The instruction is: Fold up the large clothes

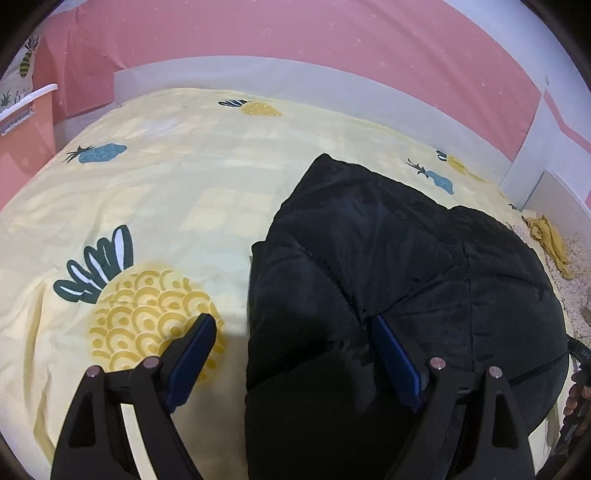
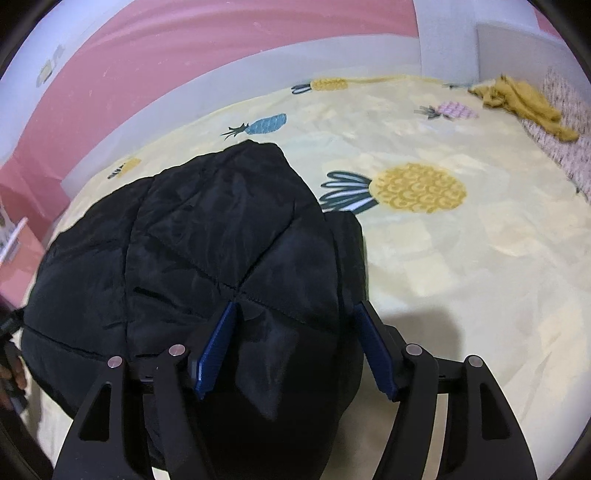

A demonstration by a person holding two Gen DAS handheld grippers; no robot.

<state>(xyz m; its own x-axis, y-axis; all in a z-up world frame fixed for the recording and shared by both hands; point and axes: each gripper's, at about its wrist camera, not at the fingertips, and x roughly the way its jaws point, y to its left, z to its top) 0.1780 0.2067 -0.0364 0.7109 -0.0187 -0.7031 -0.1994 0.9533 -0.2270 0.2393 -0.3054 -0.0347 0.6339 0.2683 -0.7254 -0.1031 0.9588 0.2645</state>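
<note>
- The black quilted jacket lies bunched on the bed, on the yellow pineapple-print cover, toward the bed's near edge and well clear of the far edge along the pink wall.
- In the left wrist view, the jacket's left edge runs away from the near edge of the bed; the left gripper straddles that edge, one blue pad over bare cover and the other over black fabric.
- In the right wrist view, the right gripper straddles the jacket's right edge, its left pad over a stitched seam and its right pad at the fabric's margin.
- Judgement: the jacket's long axis appears to run from the near edge toward the far edge, so each hand is nearest its own side of the garment.
- Left gripper: jaws wide apart; nothing is clamped. Whether the pads rest on the cloth cannot be told.
- Right gripper: jaws wide apart; fabric sits between them, but the pads do not pinch it.
- A mustard-yellow cloth lies near the bed's far right corner, well apart from the jacket.
</note>
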